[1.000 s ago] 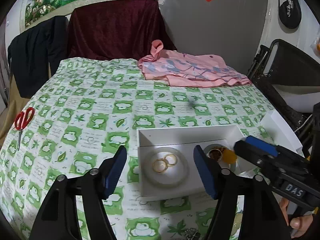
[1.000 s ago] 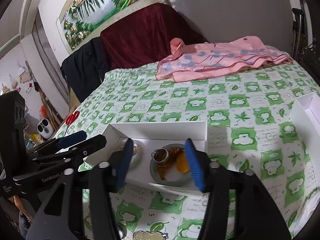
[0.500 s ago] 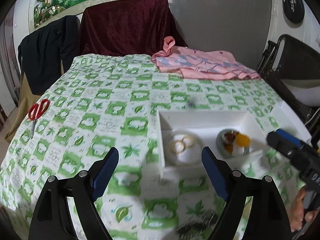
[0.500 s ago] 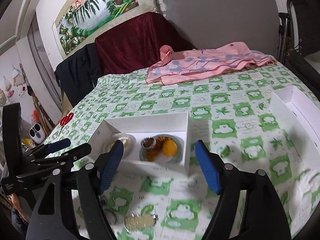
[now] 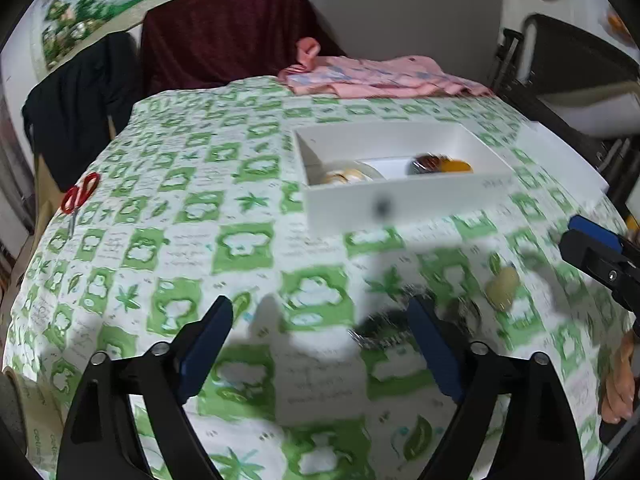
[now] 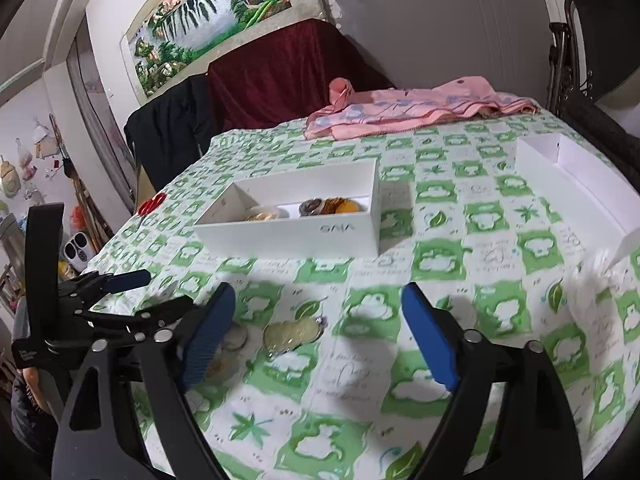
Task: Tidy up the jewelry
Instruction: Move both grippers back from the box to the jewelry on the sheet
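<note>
A white jewelry box (image 5: 404,196) (image 6: 296,232) sits on the green-checked tablecloth, holding gold rings (image 5: 340,177) on the left and brown and orange pieces (image 5: 440,165) (image 6: 328,206) on the right. Loose pieces lie near the front edge: a pale yellow pendant (image 6: 292,334) (image 5: 502,286), a ring (image 6: 236,338) and a dark chain (image 5: 380,330). My left gripper (image 5: 320,344) is open and empty, low over the cloth beside the chain. My right gripper (image 6: 316,336) is open and empty around the pendant.
A white box lid (image 6: 576,184) lies at the right edge. Red scissors (image 5: 78,200) lie at the left edge. A pink garment (image 6: 404,110) is at the far side. White tissue (image 6: 592,280) lies at the right.
Both grippers have pulled back from the box toward the front edge and dropped lower. The loose jewelry has come into view between the fingers. Both stay open.
</note>
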`<state>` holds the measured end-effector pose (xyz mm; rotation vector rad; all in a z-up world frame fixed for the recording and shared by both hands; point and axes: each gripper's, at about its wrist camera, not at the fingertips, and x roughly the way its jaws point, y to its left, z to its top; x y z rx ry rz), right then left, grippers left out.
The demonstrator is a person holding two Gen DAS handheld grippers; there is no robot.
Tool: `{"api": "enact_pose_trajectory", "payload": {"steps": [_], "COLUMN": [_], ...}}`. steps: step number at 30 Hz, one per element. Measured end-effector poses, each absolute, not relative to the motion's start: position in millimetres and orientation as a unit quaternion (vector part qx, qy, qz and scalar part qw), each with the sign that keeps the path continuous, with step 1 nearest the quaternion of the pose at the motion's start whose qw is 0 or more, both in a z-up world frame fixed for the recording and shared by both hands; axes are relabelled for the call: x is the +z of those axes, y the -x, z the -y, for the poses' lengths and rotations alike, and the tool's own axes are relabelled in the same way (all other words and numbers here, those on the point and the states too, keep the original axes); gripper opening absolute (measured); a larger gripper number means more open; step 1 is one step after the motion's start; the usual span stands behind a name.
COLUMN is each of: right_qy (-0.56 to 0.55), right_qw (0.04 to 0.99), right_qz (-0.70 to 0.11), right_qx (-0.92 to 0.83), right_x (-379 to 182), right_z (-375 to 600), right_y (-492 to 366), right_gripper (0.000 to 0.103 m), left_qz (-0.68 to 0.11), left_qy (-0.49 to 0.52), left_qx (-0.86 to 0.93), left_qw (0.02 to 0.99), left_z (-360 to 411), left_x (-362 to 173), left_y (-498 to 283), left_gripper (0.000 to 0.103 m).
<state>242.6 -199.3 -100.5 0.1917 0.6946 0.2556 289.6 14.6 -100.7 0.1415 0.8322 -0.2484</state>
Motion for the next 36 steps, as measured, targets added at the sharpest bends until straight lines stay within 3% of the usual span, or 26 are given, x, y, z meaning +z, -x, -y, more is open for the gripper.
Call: {"api": "enact_pose_trajectory", "payload": {"steps": [14,19,27,36], "right_qy": [-0.105,-0.109,-0.111,-0.109], "right_qw": [0.919,0.917,0.915,0.915], "right_qz": [-0.358,-0.362,-0.364,-0.365], "right_qx": [0.127,0.126,0.130,0.134], "right_x": [-106,-107,-107,-107], "right_z": [201,202,202,199], "right_y": [-249,-250,-250,-251], "right_gripper": [0.084,0.084,0.084,0.084], "left_qz": [-0.411,-0.429,-0.460,-0.396], "left_qy": [-0.156,-0.135,-0.019,-0.135], "left_qx": [-0.146,-0.120,-0.067,-0.096], "left_qw": [0.886,0.885,0.885,0.903], "left_z": [20,8,-47,-2], "left_x": [-116,-118,-116,-107], "left_y": [-286,-303,-321,-293], "left_gripper": [0.091,0.098,0.098,0.096]}}
